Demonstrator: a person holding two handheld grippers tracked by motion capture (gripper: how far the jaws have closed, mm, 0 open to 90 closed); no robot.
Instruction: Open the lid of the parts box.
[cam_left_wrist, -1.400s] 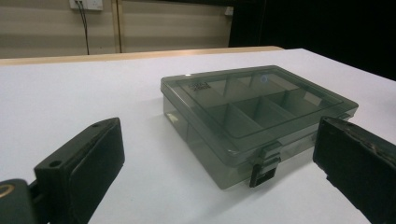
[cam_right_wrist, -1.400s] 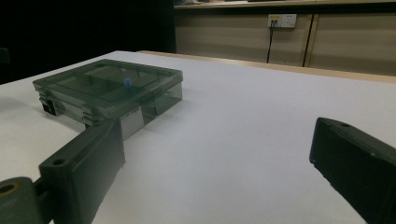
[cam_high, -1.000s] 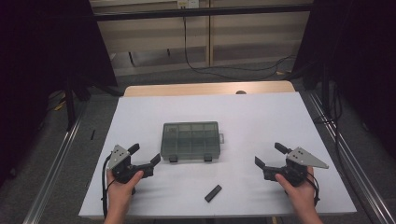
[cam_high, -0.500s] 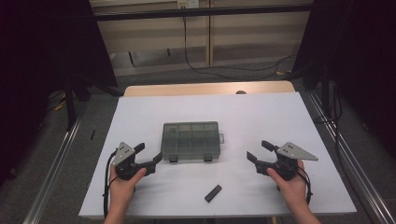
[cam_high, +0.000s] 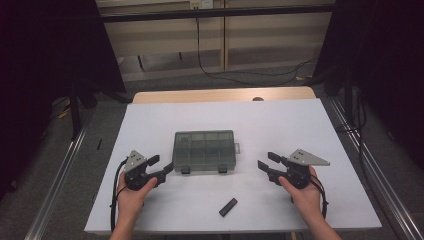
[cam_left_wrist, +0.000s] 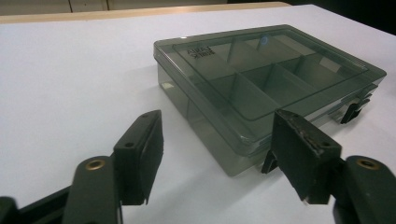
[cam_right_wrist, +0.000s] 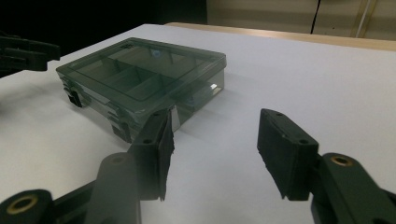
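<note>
Box: a smoky clear compartment box (cam_high: 204, 151) lies flat, lid down, in the middle of the high view, on the white table (cam_high: 300, 125); two dark latches (cam_high: 202, 170) line its near edge.
Left gripper: the left gripper (cam_high: 164, 169) sits at lower left of the high view, tips just beside the box's near left corner. Its jaws have just been closing but stand parted, nothing between them; in the left gripper view the box (cam_left_wrist: 261, 79) lies beyond the pads.
Right gripper: the right gripper (cam_high: 265, 162) sits right of centre, near the box's right end but apart from it. Its jaws have also just been closing, with a gap left and only bare table in it.
Stray part: a small black bar (cam_high: 228, 207) lies low in the high view, between the hands.
Risk, slide: a push from one side alone would likely skid the light box across the smooth top.
Risk, latch: narrowed jaws may catch the corner instead of a latch and tip the box.
Risk, bar: a sweeping forearm could knock the bar off the near edge.
</note>
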